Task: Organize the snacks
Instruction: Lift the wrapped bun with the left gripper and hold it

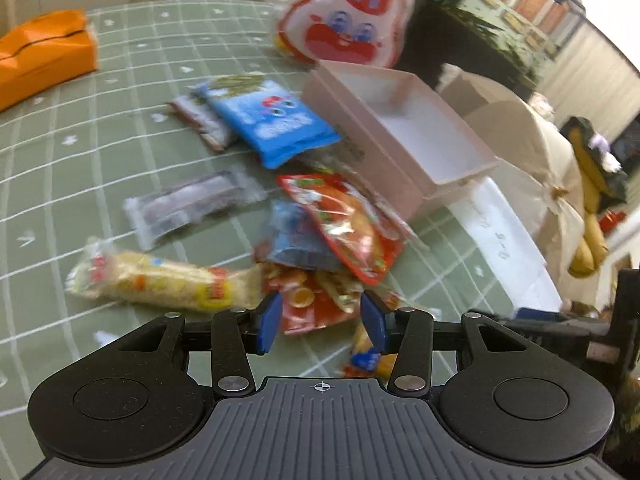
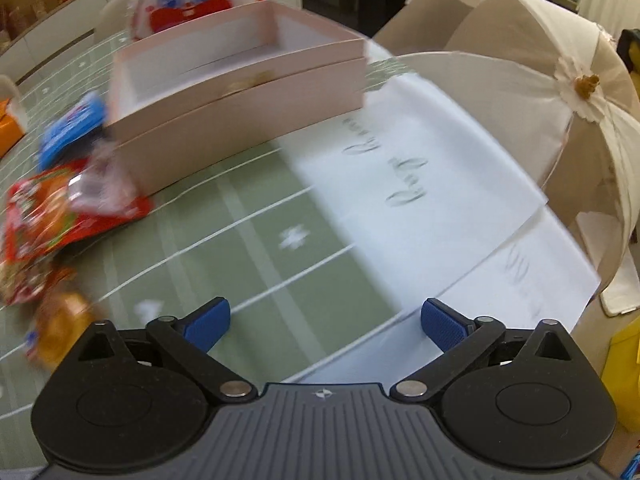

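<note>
Snack packets lie in a loose pile on the green checked tablecloth [image 1: 100,152]: a blue one [image 1: 272,124], a clear grey one [image 1: 192,204], a long yellow one [image 1: 160,280] and a red one [image 1: 348,224]. My left gripper [image 1: 322,316] hovers at the pile's near edge, jaws partly open. A red-orange packet [image 1: 316,308] shows between the pads, lying under the others. An empty pink box [image 1: 384,160] stands just beyond the pile. My right gripper [image 2: 324,320] is wide open over bare cloth, with nothing between its fingers, in front of the pink box [image 2: 240,128].
A big rabbit-face bag [image 1: 344,16] stands behind the box. An orange box [image 1: 44,52] sits far left. White paper sheets [image 2: 420,184] lie right of the box, beside a cream mesh food cover [image 2: 520,72]. A small orange packet [image 2: 60,328] lies left of my right gripper.
</note>
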{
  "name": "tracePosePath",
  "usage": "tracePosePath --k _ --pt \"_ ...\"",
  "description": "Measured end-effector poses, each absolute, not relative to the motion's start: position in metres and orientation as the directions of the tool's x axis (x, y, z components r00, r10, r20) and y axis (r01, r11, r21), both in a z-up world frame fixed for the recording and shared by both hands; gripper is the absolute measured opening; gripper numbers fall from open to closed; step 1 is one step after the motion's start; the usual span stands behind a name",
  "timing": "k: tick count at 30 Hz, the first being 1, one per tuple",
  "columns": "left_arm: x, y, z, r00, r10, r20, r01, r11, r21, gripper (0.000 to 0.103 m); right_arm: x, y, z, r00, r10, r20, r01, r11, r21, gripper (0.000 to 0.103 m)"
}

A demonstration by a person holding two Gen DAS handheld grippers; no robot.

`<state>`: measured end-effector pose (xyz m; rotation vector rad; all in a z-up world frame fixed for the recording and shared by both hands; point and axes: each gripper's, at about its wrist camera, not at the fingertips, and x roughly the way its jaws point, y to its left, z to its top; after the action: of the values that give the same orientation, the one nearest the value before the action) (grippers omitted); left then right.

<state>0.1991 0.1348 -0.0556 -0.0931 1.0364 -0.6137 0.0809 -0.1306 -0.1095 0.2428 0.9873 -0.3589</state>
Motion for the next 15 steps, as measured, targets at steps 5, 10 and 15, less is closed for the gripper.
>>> tracePosePath --k 5,10,15 --pt "0.169 0.089 -0.053 0.295 -0.568 -0.768 0.630 0.720 -0.291 0.049 0.079 -0.102 -0.103 0.490 -0.112 -0.864 0.336 0.939 0.069 0.094" --pt "0.143 0.052 -0.072 0.387 -0.427 -0.817 0.719 0.695 -0.023 0.050 0.085 -0.102 -0.104 0.473 -0.144 -0.869 0.322 0.946 0.018 0.094" --pt "0.149 0.049 -0.081 0.379 -0.391 -0.839 0.686 0.727 -0.029 0.060 0.089 -0.106 -0.105 0.484 -0.125 -0.866 0.273 0.962 0.014 0.096"
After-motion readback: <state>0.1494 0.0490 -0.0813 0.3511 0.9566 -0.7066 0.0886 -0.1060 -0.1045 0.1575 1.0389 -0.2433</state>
